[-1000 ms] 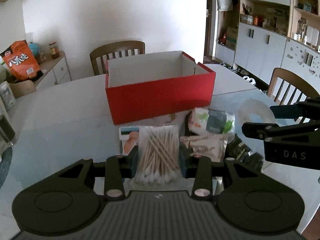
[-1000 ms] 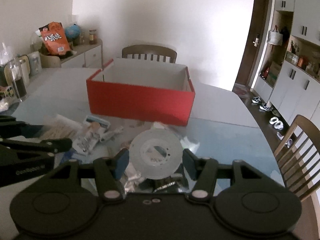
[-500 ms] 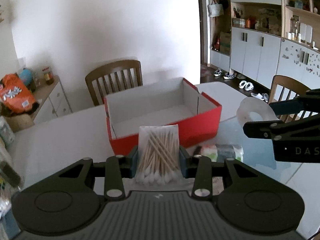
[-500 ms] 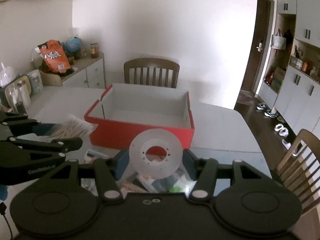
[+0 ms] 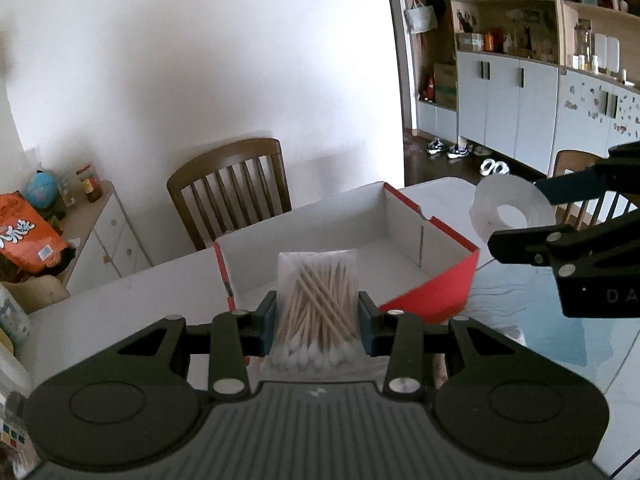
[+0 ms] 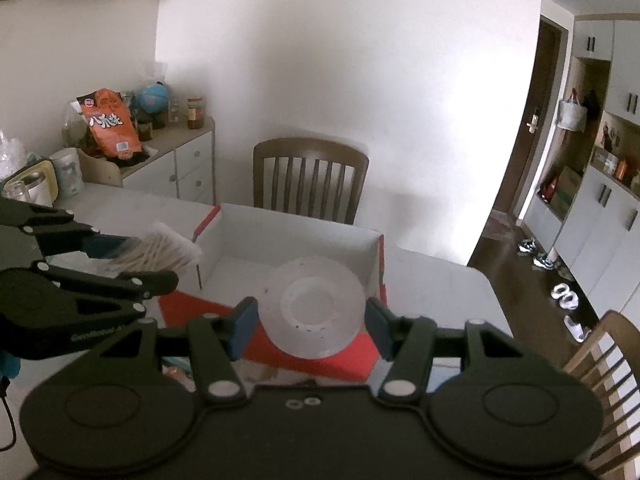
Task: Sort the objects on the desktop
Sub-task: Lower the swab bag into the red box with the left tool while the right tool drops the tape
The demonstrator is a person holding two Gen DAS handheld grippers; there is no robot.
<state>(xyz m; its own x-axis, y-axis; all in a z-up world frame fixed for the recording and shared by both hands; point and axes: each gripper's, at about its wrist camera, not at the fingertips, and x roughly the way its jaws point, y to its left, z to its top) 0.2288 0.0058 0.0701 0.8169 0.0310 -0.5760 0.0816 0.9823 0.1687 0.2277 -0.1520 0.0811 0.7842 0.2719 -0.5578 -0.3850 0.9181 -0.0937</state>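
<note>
My left gripper (image 5: pixel 318 322) is shut on a clear bag of cotton swabs (image 5: pixel 316 304) and holds it raised over the near wall of the red box (image 5: pixel 436 292). My right gripper (image 6: pixel 312 326) is shut on a translucent roll of tape (image 6: pixel 316 306) and holds it above the near wall of the same red box (image 6: pixel 352 356). The box inside is white and looks empty. The right gripper with the tape (image 5: pixel 508 210) shows at the right of the left wrist view. The left gripper with the swabs (image 6: pixel 160 250) shows at the left of the right wrist view.
A wooden chair (image 6: pixel 310 176) stands behind the table (image 5: pixel 120 296). A second chair (image 6: pixel 608 360) is at the right. A low cabinet (image 6: pixel 176 160) at the back left carries an orange snack bag (image 6: pixel 108 122) and jars. Small packets (image 6: pixel 176 372) lie under the grippers, mostly hidden.
Both grippers have risen from the pile of packets and moved forward to the red box, each carrying its item. The view now looks down into the box.
</note>
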